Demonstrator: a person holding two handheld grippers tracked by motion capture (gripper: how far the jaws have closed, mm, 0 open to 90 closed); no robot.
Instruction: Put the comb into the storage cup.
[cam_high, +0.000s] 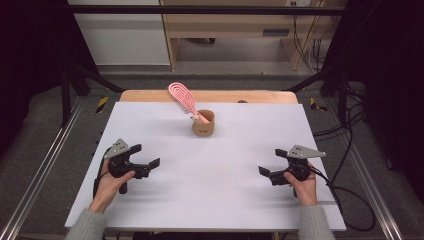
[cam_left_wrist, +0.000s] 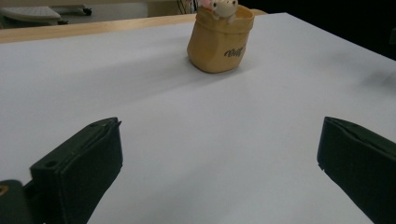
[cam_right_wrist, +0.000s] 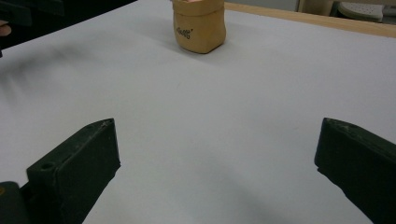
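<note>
A small tan pouch-like cup (cam_high: 204, 124) stands upright at the middle rear of the white table top (cam_high: 210, 170). A pink slotted spatula (cam_high: 182, 96) leans out of it to the upper left, with a small white figure at the rim. The cup also appears in the left gripper view (cam_left_wrist: 219, 39) and the right gripper view (cam_right_wrist: 199, 25). My left gripper (cam_high: 154, 164) rests low at the left front, open and empty. My right gripper (cam_high: 263, 172) sits at the right front, open and empty. Each is held by a hand, well short of the cup.
A wooden strip (cam_high: 210, 96) borders the table's far edge. Black frame posts stand at both sides, and cables (cam_high: 345, 195) trail off the right edge. A pale wooden cabinet (cam_high: 225, 30) stands on the floor beyond.
</note>
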